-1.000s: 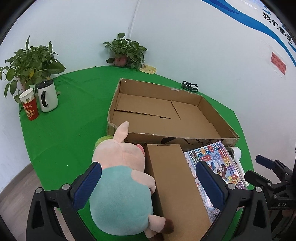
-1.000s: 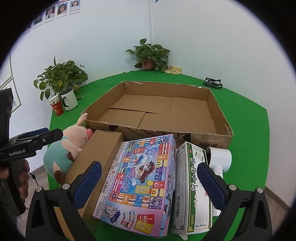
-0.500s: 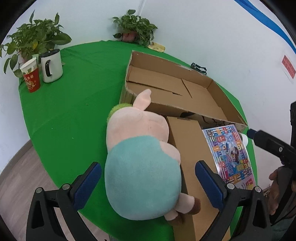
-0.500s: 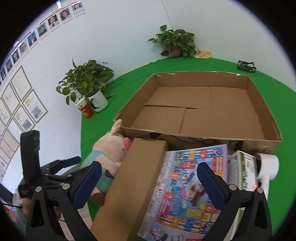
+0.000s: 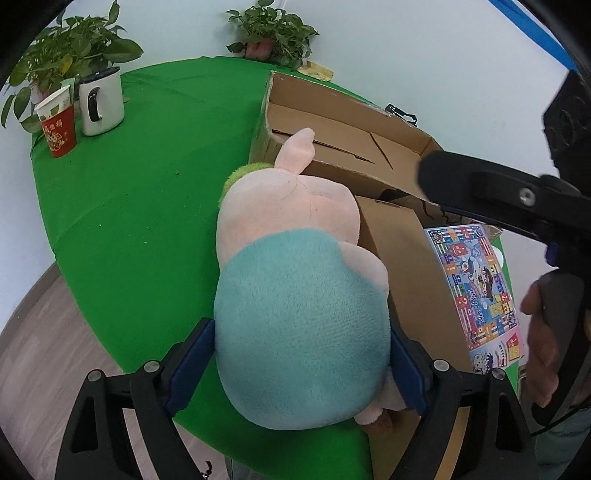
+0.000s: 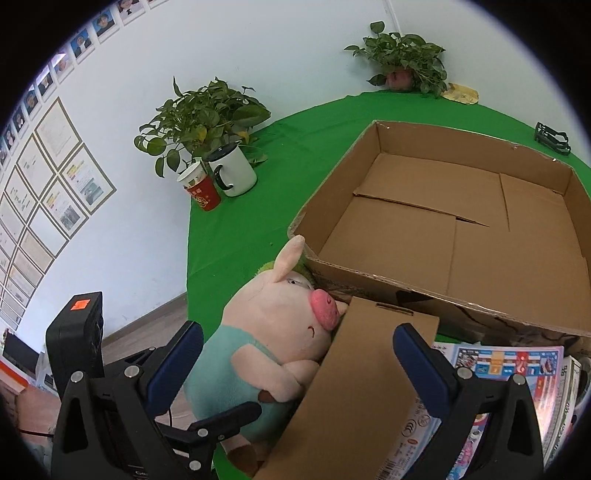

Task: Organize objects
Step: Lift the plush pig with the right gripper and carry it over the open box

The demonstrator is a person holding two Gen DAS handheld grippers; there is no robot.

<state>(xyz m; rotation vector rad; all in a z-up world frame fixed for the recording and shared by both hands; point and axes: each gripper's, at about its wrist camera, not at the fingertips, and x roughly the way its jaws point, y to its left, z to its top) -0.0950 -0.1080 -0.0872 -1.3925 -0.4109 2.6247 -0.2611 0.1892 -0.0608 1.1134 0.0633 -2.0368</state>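
Green cloth (image 5: pixel 155 206) covers a round table against white walls. Nearest, left gripper (image 5: pixel 303 363) straddles the teal body of the plush pig (image 5: pixel 295 295); its jaws have just been closing, blue pads (image 5: pixel 194 360) at the plush on both flanks, but a firm pinch cannot be confirmed. Pig lies on the cloth, snout against the closed brown carton (image 6: pixel 354 398) on its right. Right gripper (image 6: pixel 299 365) hangs spread wide above pig and carton, grasping nothing. Right of the carton, touching it, lies a colourful board-game box (image 5: pixel 476 291). Beyond, the large open cardboard box (image 6: pixel 461 236) sits bare inside. Far left: red paper cup (image 5: pixel 57 125), white mug (image 5: pixel 101 101), potted plant (image 5: pixel 70 48); second plant (image 5: pixel 271 31) at the far edge
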